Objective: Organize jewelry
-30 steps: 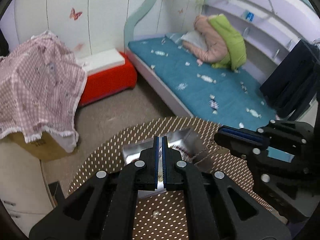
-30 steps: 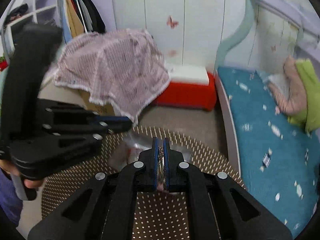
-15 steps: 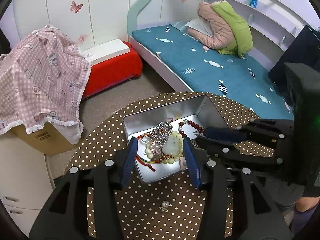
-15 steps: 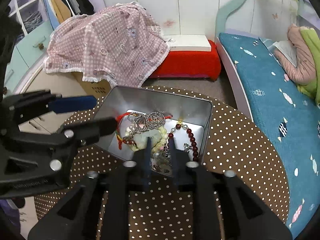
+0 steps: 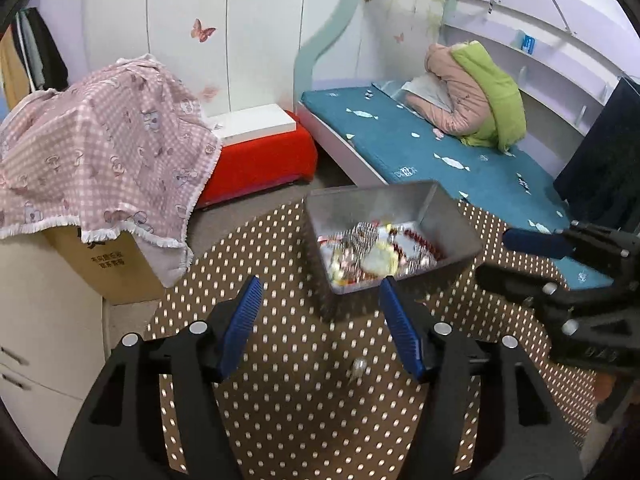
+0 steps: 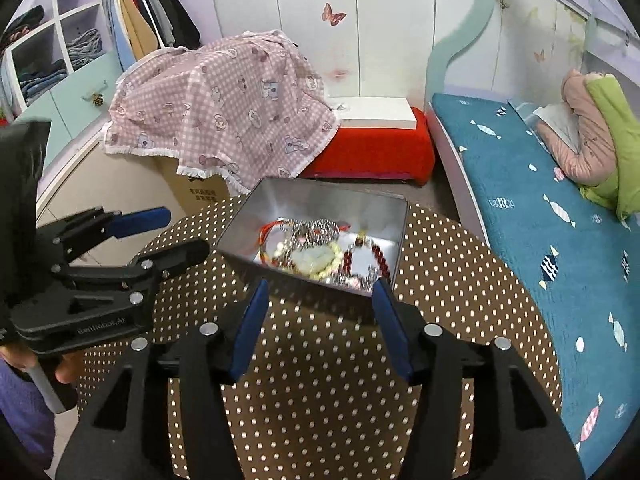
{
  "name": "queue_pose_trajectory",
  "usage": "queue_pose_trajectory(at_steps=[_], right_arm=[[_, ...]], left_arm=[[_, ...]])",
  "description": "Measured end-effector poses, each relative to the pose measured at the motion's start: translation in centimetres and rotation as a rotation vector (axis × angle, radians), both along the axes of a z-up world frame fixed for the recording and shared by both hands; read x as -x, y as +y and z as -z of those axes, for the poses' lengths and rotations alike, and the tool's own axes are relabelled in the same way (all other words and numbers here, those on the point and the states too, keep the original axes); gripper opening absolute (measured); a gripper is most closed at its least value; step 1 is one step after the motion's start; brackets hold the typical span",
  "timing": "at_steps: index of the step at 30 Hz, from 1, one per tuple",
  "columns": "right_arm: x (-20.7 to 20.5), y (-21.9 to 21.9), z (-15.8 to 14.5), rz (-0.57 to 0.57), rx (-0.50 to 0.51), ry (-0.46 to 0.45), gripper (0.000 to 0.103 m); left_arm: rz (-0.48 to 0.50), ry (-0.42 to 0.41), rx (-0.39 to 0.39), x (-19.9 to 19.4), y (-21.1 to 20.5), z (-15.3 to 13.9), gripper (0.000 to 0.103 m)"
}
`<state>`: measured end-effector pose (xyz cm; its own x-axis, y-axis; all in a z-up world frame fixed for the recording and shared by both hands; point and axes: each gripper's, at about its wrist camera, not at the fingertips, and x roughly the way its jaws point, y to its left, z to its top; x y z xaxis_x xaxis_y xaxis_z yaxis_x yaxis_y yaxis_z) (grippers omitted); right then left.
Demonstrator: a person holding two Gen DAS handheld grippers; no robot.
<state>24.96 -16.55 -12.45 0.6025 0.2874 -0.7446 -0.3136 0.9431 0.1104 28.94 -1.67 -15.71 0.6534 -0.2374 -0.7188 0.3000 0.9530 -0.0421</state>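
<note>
Tin: the metal tin [image 6: 320, 200] is sitting near the table's [image 6: 460, 280] far edge, jewelry [image 6: 320, 252] tangled inside.
Grippers: your left gripper [image 5: 320, 320] and right gripper [image 6: 320, 316] have just been opening, holding nothing.
Handling: you are facing light, slippery, snag-prone strands; pinch one bead string.
Stray: a small bead [image 5: 357, 368] is lying mid-table.

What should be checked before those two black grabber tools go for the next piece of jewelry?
1. Left gripper free: ok, its fingers have just been opening, nothing between them.
2. Right gripper free: ok, its fingers have just been opening too, nothing held.
3. Metal tin flat on the dotted table: ok.
4. Jewelry pile inside the tin: ok, though tangled.
5. Stray bead on the cloth in front of the tin: not ok, left outside.
6. Which strand lifts out alone: cannot tell.
</note>
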Motion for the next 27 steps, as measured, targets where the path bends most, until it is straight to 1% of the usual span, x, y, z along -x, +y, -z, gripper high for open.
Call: queue_pose_trajectory(at_steps=[4,8,11,12,13,16,17,19,21,24,27], right_arm=[[1.1,-0.2,1.1,-0.001,-0.009,0.008,0.054],[1.5,-0.6,2.1,0.01,-0.014,0.027,0.055],[1.5,-0.9,2.8,0.018,-0.024,0.047,0.055],[1.5,-0.9,3.0,0.02,-0.024,0.049,0.055],[1.5,-0.9,3.1,0.022,-0.026,0.051,0.055],[1.5,-0.8,3.3,0.022,-0.034,0.058,0.056],[1.5,-0.8,3.4,0.022,-0.035,0.058,0.057],[1.5,-0.9,3.4,0.021,-0.039,0.062,0.057],[1.4,-1.0,3.3,0.024,-0.043,0.059,0.058],[1.2,-1.3,3.1,0.027,-0.044,0.055,0.058],[0.8,-1.6,3.1,0.034,-0.05,0.057,0.059]], left_arm=[[0.014,-0.008,0.012,1.7,0.2,2.3,0.063],[0.026,0.029,0.028,2.4,0.3,4.8,0.063],[0.038,0.043,0.013,2.8,0.0,6.0,0.062],[0.042,0.051,0.014,2.7,-0.1,6.3,0.06],[0.047,0.061,0.017,2.8,-0.3,6.7,0.054],[0.057,0.081,0.015,2.7,-0.7,7.4,0.046],[0.063,0.084,0.008,2.7,-0.9,7.6,0.045],[0.073,0.097,0.005,2.4,-1.2,8.1,0.036],[0.078,0.091,-0.007,2.3,-1.5,8.1,0.034],[0.086,0.088,-0.024,2.2,-1.8,8.2,0.018],[0.096,0.088,-0.022,2.1,-1.8,8.3,0.017]])
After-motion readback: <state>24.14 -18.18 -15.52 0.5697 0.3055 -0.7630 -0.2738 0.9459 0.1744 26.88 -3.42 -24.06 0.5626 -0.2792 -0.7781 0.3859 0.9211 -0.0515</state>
